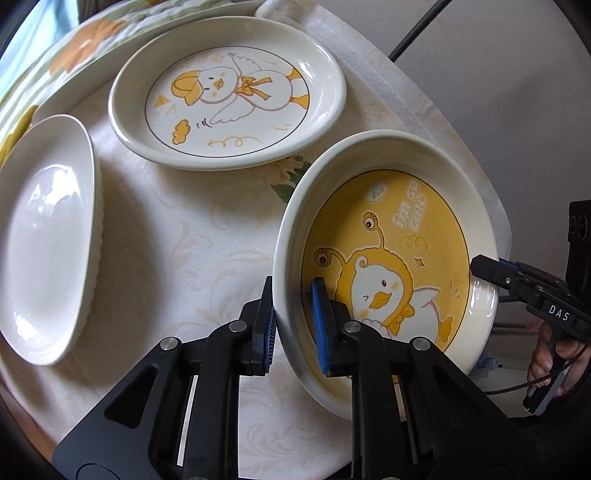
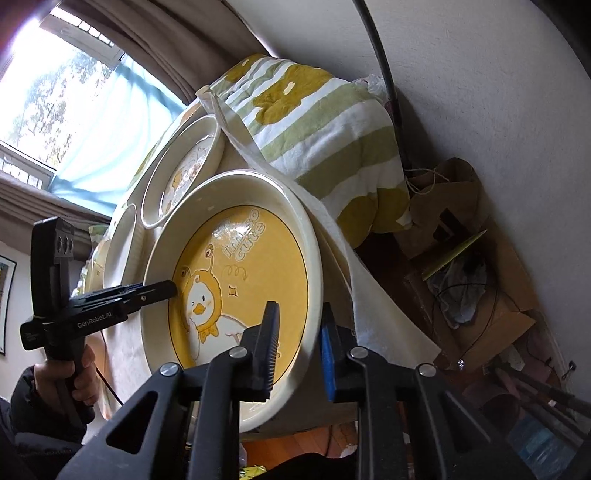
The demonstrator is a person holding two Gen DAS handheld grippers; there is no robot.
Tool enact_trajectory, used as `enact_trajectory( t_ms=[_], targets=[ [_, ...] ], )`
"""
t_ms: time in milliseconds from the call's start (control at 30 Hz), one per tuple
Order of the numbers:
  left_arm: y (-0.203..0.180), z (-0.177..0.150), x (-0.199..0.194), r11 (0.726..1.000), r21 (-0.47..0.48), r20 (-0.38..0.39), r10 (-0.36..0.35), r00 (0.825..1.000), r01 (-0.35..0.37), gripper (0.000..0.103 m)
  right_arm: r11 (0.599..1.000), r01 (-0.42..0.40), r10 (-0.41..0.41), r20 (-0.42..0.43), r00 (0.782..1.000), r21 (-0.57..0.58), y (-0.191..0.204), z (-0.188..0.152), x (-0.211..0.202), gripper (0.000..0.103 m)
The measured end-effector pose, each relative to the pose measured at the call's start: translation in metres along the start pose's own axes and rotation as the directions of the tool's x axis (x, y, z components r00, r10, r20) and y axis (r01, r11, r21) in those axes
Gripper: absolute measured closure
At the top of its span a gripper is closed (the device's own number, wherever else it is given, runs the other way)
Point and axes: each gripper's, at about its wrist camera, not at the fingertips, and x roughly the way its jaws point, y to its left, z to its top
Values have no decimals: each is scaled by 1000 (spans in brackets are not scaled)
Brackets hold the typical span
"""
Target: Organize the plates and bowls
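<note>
A deep yellow duck plate (image 1: 388, 258) is at the table's right edge, tilted up. My left gripper (image 1: 293, 317) is shut on its left rim, one finger inside and one outside. My right gripper (image 2: 299, 343) is shut on its opposite rim; the plate also shows in the right wrist view (image 2: 236, 288). The right gripper also shows in the left wrist view (image 1: 491, 271), the left one in the right wrist view (image 2: 159, 290). A white duck plate (image 1: 229, 96) lies at the back. A plain white ribbed bowl (image 1: 44, 240) sits at the left.
A cream patterned tablecloth (image 1: 177, 240) covers the round table. A green-and-yellow striped cloth (image 2: 314, 129) is bunched at the far side. Boxes and paper bags (image 2: 472, 258) stand on the floor by the wall. A black cable (image 1: 417, 33) runs behind the table.
</note>
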Motion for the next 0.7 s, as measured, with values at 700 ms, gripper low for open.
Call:
enact_trajectory(
  t_ms=[700],
  targets=[
    [14,-68,-108,985,-163,157,83,984,-57,88,972,-74,59,-70,996,-225,66,8,-12,84]
  ],
)
